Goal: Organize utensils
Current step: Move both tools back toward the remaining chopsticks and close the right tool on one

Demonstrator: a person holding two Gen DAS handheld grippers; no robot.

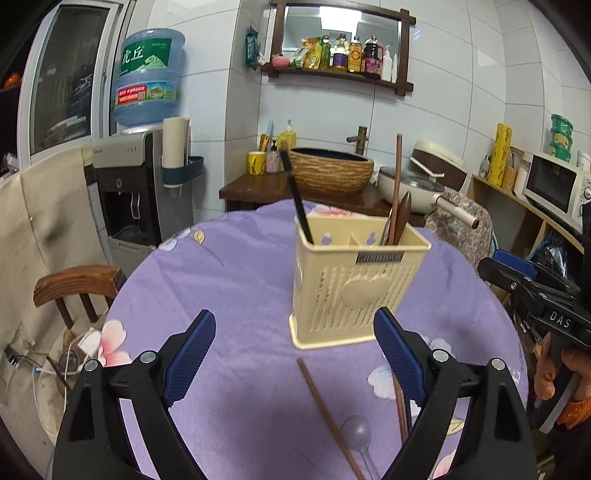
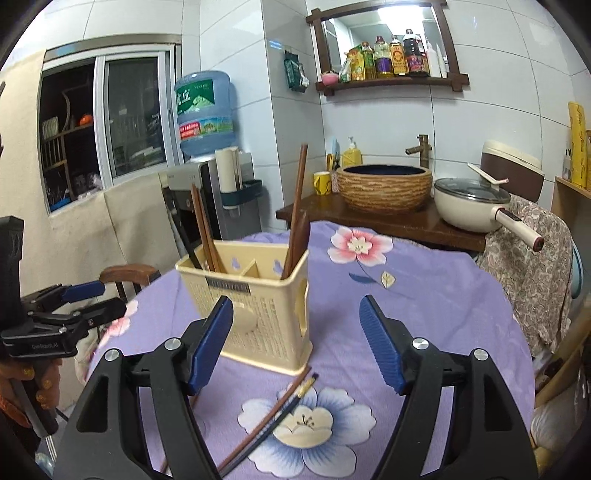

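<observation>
Cream plastic holder stands central for easy reach; left hand-held gripper and right hand-held gripper gape empty above loose chopsticks.

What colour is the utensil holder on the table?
Pale cream-yellow, with a raised heart on the utensil holder; clearest in the left wrist view.

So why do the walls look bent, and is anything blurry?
Both wrist views use fisheye lenses, so the wall tiles curve and the corners go black. Left wrist view: the water jug smears slightly. Right wrist view: the holder's label is unreadable, and the mirror reflects bright glare.
</observation>
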